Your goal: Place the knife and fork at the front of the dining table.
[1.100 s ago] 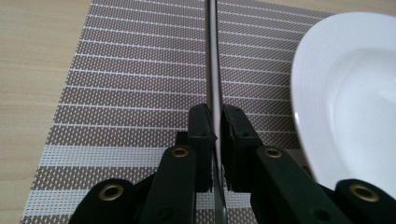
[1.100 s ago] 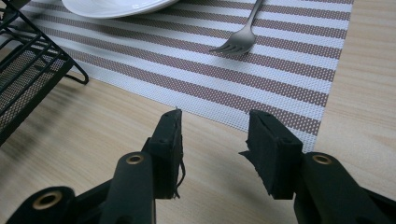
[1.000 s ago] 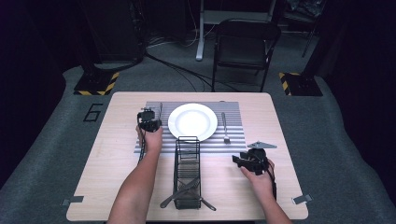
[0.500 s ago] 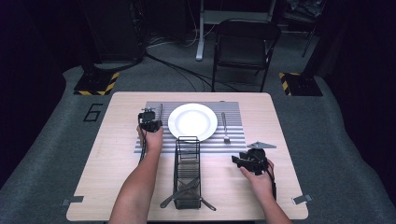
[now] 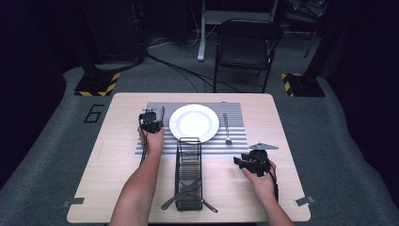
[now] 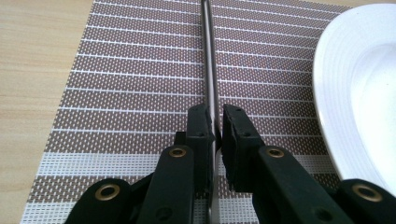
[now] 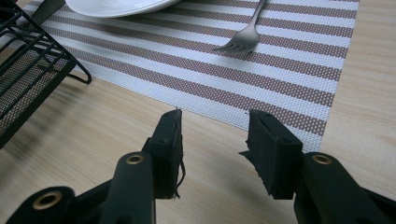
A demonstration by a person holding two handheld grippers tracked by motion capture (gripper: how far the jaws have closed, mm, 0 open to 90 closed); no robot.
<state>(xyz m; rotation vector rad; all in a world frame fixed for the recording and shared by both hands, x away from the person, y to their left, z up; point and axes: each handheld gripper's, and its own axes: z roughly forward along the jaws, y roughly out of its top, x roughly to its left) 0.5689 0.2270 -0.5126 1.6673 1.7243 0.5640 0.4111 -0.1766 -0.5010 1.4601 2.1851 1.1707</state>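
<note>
steel knife between left gripper pads

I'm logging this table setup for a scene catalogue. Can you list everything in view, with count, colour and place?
placemat: one, brown and white stripes, far middle of the table
plate: one, white, on the placemat, centre
fork: one, silver, on the placemat, right of the plate
slim metal utensil: one, silver, on the placemat, left of the plate
wire caddy: one, black, near middle of the table, utensils inside
table: one, light wood
folding chair: one, black, beyond the table
left gripper: black, shut on the slim metal utensil
right gripper: black, jaws apart, nothing between them, above bare wood
</note>
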